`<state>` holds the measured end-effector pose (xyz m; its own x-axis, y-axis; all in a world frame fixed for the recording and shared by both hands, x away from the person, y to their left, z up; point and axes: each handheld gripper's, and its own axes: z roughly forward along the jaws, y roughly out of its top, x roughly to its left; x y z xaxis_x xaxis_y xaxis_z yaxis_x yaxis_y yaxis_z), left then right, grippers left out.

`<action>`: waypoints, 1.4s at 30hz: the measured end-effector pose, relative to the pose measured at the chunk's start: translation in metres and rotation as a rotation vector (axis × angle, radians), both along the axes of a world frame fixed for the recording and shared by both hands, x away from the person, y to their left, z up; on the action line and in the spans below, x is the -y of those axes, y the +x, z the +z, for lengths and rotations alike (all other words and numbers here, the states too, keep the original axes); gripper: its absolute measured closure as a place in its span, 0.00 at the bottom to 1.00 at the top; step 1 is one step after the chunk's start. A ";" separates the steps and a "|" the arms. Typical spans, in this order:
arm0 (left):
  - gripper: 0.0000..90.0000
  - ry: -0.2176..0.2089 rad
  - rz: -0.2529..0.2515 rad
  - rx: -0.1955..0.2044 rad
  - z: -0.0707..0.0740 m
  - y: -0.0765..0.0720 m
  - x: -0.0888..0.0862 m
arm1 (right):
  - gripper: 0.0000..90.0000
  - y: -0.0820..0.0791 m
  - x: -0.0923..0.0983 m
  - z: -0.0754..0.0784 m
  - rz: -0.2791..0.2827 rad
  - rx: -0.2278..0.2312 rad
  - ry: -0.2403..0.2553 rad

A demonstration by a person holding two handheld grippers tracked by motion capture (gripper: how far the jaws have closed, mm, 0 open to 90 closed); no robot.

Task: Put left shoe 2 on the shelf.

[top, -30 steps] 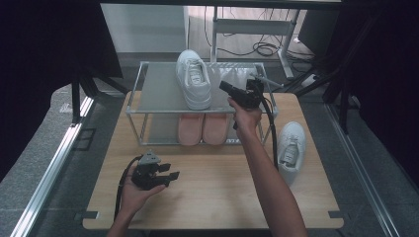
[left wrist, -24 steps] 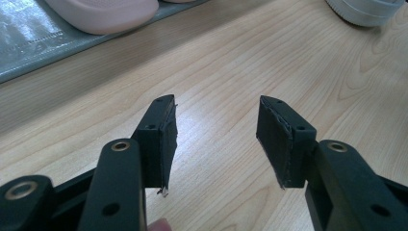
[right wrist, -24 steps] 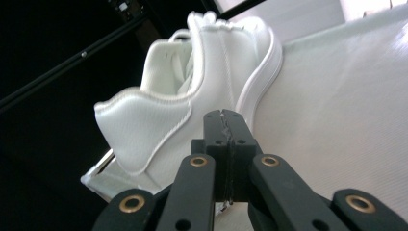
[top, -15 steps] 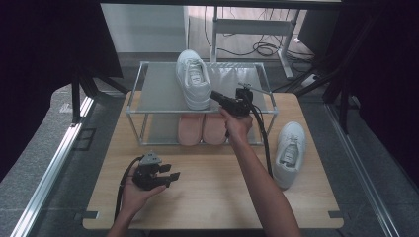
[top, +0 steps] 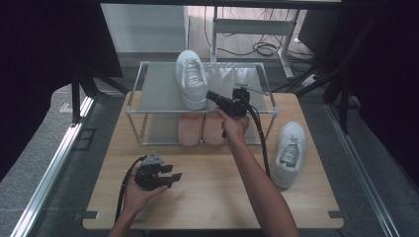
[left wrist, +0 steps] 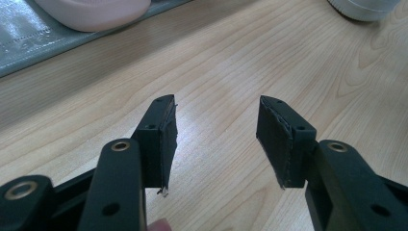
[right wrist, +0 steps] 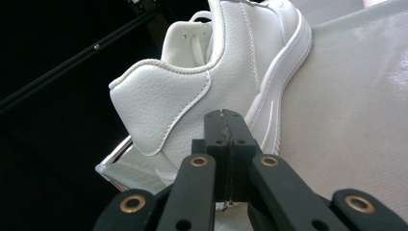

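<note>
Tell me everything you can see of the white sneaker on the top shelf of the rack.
The white sneaker is low-cut, of grained leather-like material with stitched panels, white laces and a thick white sole. It stands upright on its sole on the rack's grey top shelf, toe toward the far edge, heel near the front edge. The right hand-held gripper, jaws shut, is at the heel's side; whether it touches cannot be told.
</note>
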<state>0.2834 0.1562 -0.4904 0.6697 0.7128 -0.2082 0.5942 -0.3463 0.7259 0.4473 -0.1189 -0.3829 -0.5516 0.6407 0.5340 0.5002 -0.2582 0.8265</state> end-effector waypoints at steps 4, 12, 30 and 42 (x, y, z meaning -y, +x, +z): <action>0.55 -0.002 0.002 0.001 0.000 0.000 0.000 | 1.00 0.000 -0.003 0.000 0.007 -0.003 0.008; 0.55 -0.003 0.003 0.002 0.001 0.000 -0.001 | 1.00 -0.001 -0.001 -0.001 -0.005 0.000 -0.015; 0.55 0.005 -0.003 0.000 -0.001 0.000 0.002 | 1.00 0.004 -0.003 -0.014 -0.013 -0.069 -0.018; 0.55 0.002 -0.006 0.002 0.000 -0.001 0.001 | 1.00 0.001 -0.029 -0.014 0.046 -0.066 -0.013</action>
